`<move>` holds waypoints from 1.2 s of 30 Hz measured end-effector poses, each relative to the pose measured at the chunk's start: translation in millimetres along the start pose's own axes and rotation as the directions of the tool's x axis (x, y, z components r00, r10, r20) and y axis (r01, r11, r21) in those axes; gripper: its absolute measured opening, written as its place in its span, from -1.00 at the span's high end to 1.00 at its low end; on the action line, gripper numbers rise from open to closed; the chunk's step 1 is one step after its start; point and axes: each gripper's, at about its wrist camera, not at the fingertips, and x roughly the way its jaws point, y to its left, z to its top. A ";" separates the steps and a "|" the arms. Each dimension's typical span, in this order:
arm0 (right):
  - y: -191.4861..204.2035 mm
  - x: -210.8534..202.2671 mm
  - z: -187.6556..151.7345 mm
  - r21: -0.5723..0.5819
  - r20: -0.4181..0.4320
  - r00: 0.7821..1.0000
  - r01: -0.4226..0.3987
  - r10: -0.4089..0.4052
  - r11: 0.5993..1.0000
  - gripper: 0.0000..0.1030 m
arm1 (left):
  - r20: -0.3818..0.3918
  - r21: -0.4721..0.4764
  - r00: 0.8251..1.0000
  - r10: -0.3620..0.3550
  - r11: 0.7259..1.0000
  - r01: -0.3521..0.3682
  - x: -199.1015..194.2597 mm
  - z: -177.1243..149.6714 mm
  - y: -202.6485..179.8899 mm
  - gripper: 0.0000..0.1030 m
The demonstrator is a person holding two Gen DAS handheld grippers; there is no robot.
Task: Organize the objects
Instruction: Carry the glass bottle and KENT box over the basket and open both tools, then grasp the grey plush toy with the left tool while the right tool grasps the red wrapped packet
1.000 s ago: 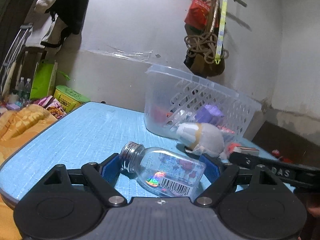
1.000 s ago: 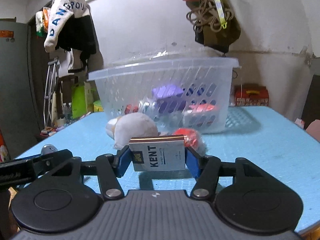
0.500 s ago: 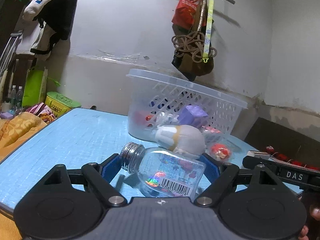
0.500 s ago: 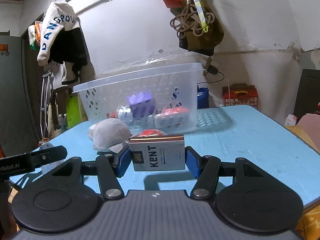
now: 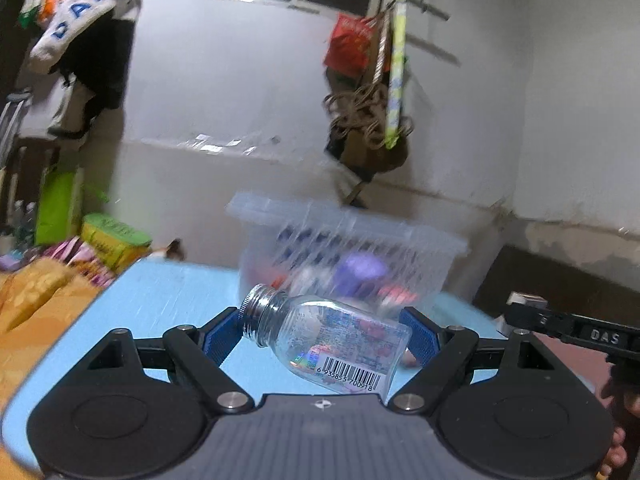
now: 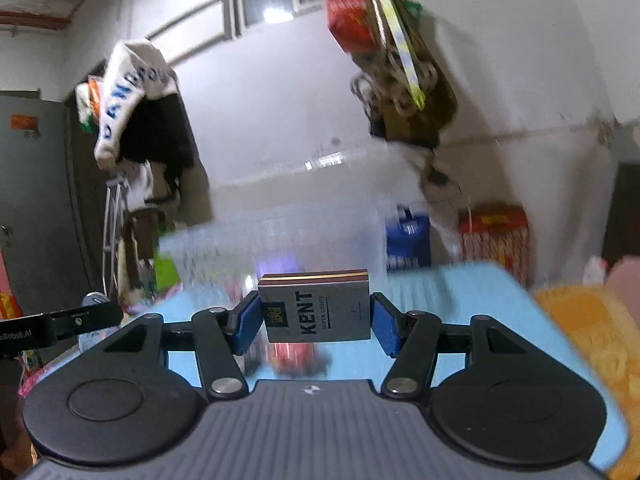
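Lettering on the grey pack (image 6: pixel 314 306) reads "KENT SUPER LIGHTS", with a dark red and gold band along its top; the right gripper (image 6: pixel 315 322) pinches it upright between blue pads. Sideways in the left gripper (image 5: pixel 326 334), clamped end to end, lies a clear bottle (image 5: pixel 326 338) with a silver threaded neck, a colourful label and barcode 6935855700918. Ahead of both stands a blurred basket (image 5: pixel 352 240) on the blue table (image 5: pixel 160 300).

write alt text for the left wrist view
The left hand-held gripper holds a clear glass bottle sideways, metal neck to the left, above a blue table. Behind it stands a blurred translucent basket of small items.
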 end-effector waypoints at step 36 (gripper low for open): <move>-33.6 91.9 -13.4 0.115 -0.288 0.958 0.058 -0.022 0.992 -1.00 | -0.322 -0.055 0.946 -0.044 0.998 0.027 118.8 38.0 4.6 -1.00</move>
